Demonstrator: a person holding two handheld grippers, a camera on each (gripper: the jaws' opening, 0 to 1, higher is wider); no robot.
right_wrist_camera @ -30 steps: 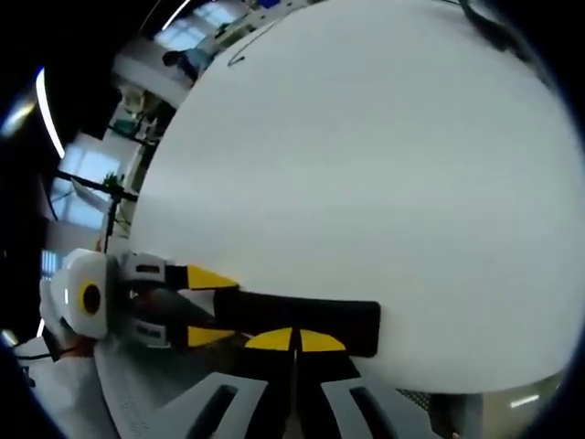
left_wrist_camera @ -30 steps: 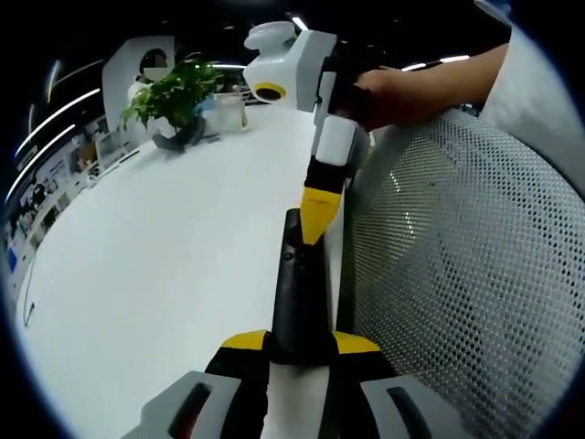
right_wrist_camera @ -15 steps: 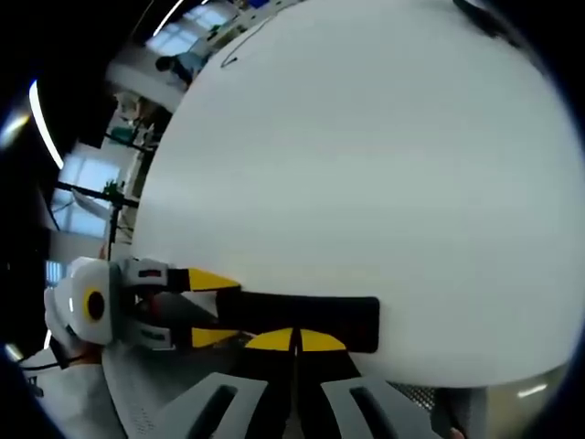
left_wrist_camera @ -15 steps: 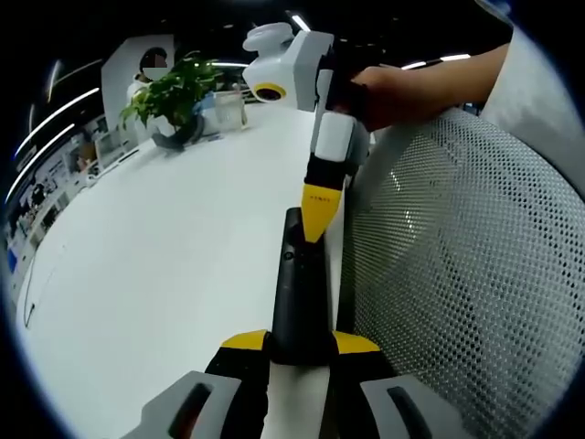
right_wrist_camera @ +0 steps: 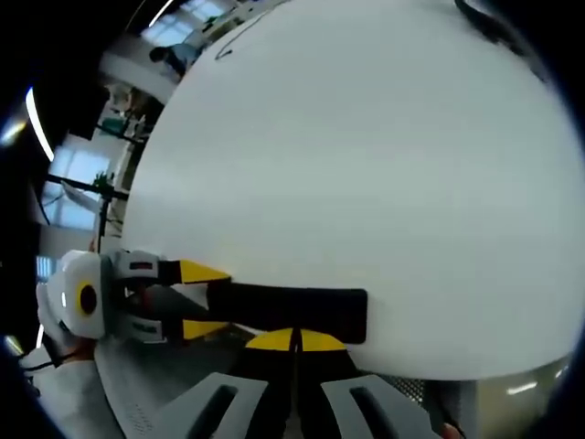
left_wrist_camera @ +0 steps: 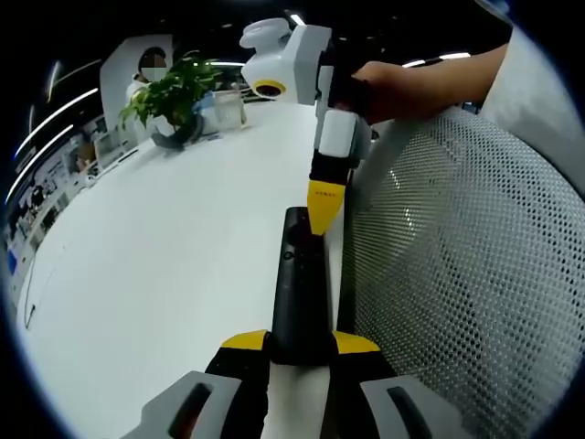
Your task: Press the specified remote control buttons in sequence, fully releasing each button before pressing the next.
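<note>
White table point(left_wrist_camera: 164, 247) w/ potted plant point(left_wrist_camera: 174, 96) at far edge; I've got the black remote point(left_wrist_camera: 300, 283) clamped at its near end in my L gripper point(left_wrist_camera: 300, 342). R gripper point(left_wrist_camera: 324, 206) has yellow jaws together, tips at remote's far end beside mesh chair back point(left_wrist_camera: 457, 274).

Black remote point(left_wrist_camera: 299, 283) between yellow-tipped left claw point(left_wrist_camera: 300, 342) jaws; white desk point(left_wrist_camera: 164, 265); right claw point(left_wrist_camera: 324, 208) yellow tip, white body; beside it white perforated mesh chair point(left_wrist_camera: 457, 274); green plant point(left_wrist_camera: 174, 91) beyond.
</note>
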